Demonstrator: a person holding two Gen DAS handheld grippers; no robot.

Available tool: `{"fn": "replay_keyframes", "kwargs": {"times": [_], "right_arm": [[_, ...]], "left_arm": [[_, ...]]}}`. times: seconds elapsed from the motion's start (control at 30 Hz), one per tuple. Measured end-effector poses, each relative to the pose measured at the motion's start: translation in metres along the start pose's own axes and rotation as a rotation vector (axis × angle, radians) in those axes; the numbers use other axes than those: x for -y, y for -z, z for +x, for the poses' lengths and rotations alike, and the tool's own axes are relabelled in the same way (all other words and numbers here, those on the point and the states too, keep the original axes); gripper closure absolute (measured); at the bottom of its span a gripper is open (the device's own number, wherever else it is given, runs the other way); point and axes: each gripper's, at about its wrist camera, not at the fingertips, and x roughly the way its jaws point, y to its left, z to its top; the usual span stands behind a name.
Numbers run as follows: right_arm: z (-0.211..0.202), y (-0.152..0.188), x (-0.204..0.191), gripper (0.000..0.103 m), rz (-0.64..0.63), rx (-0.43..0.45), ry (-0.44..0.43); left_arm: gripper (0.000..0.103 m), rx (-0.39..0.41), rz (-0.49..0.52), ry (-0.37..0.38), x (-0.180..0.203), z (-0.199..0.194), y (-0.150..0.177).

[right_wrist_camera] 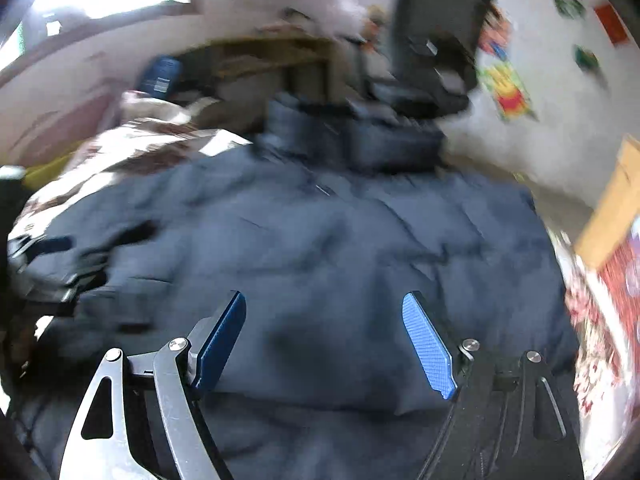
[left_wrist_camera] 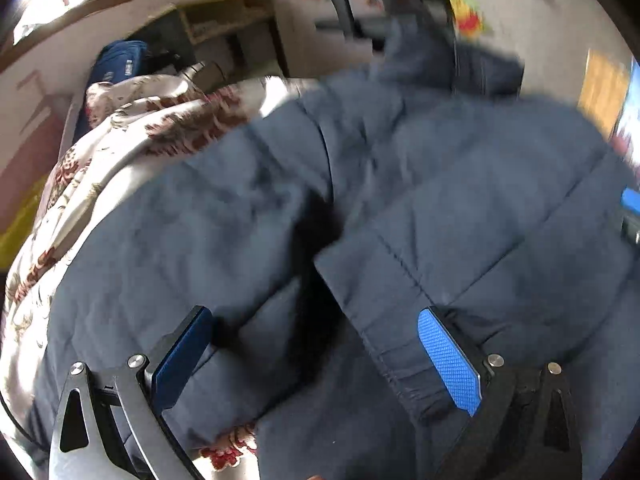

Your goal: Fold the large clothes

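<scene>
1. Left gripper [left_wrist_camera: 314, 320]: jaws spread wide, blue pads [left_wrist_camera: 448, 360] clamping nothing; a folded edge of the jacket between them.
2. Right gripper [right_wrist_camera: 324, 312]: jaws apart over quilted fabric, gripping nothing.
3. Navy padded jacket [left_wrist_camera: 460, 184]: spread under both tools, on a floral bedspread [left_wrist_camera: 132, 128]; collar end at the far side.
4. Beyond: wooden shelf [left_wrist_camera: 228, 20]; black chair [right_wrist_camera: 440, 40]; all blurred.

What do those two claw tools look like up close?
Both look alike. The left gripper and right gripper each have two flat fingers faced with blue textured pads, on grey and black metal linkages with triangular cut-outs and round silver rivets.
</scene>
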Motion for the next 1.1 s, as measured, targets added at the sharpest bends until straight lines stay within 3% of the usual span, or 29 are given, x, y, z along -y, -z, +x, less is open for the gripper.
{"fn": "replay_keyframes", "kwargs": {"times": [0.13,0.3,0.43,0.5,0.6,0.77,0.97,1.03,1.1], "right_arm": [[0.015,0.017,-0.005,0.024,-0.012,-0.017,0.017],[0.013,0.023,-0.015,0.021,-0.038,0.002,0.040],[-0.003,0.020,-0.018,0.021,-0.022,0.026,0.012],[0.004,0.010,-0.010,0.020,-0.023,0.042,-0.016],[-0.004,0.004,-0.031,0.019,-0.044,0.068,-0.075],[-0.006,-0.004,-0.077,0.018,-0.104,0.087,-0.142],[0.010,0.002,-0.120,0.018,-0.166,0.071,-0.148],[0.018,0.006,-0.131,0.018,-0.193,0.055,-0.132],[0.019,0.012,-0.135,0.018,-0.210,0.055,-0.109]], "left_arm": [[0.000,-0.003,0.028,-0.024,0.007,0.006,0.003],[0.000,0.032,-0.031,-0.007,-0.007,-0.005,0.007],[0.000,0.111,-0.139,-0.015,-0.038,-0.039,0.016],[0.000,0.149,-0.223,-0.041,-0.063,-0.060,0.024],[0.000,0.170,-0.373,-0.075,-0.107,-0.091,0.046],[0.000,0.101,-0.585,-0.216,-0.182,-0.122,0.097],[0.000,-0.043,-0.892,-0.159,-0.244,-0.125,0.183],[0.000,-0.069,-0.976,-0.174,-0.256,-0.120,0.208],[0.001,-0.063,-1.000,-0.198,-0.261,-0.114,0.221]]}}
